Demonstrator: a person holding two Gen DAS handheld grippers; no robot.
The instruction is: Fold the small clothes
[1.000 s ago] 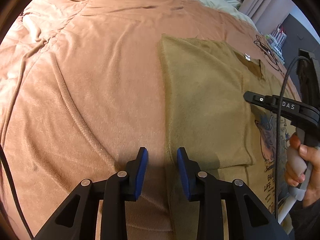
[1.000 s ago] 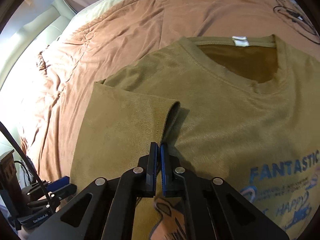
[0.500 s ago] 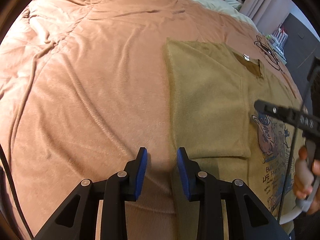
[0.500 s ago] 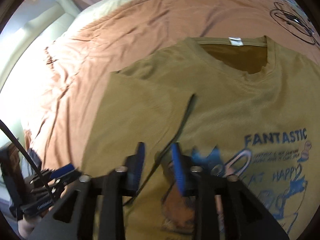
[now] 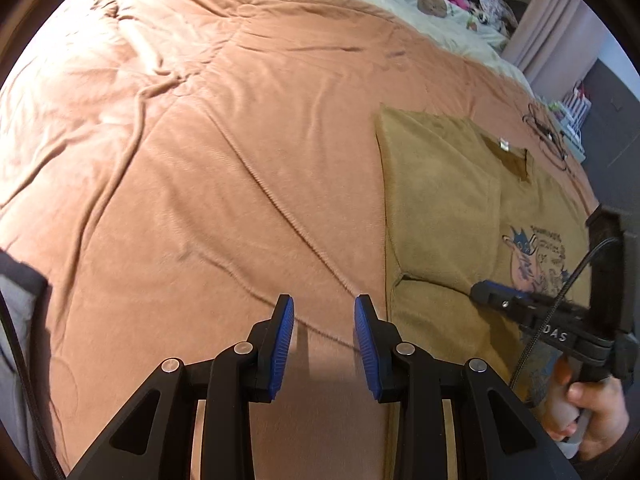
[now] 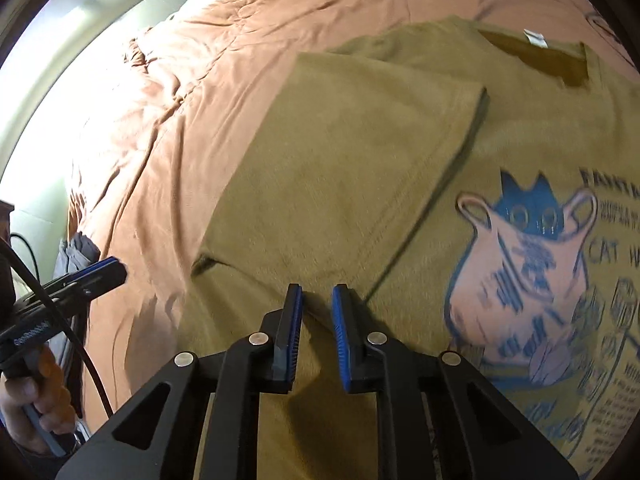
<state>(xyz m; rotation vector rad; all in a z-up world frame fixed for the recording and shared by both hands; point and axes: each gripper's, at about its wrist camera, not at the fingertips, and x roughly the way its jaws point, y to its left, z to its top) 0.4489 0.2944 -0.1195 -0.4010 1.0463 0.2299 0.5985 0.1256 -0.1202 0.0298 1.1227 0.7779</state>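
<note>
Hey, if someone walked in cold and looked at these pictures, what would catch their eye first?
Probably the olive T-shirt spread on the salmon-pink bedspread, one sleeve side already folded over its front. Next, the blue cat print on the chest, right of the fold. Both tools are open and empty: the right tool over the shirt, the left tool over the bare bedspread.

Olive cat-print T-shirt [image 6: 360, 168], sleeve folded in

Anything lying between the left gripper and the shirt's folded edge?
No. In the left wrist view only bare blanket separates the open left gripper from the t-shirt.
</note>
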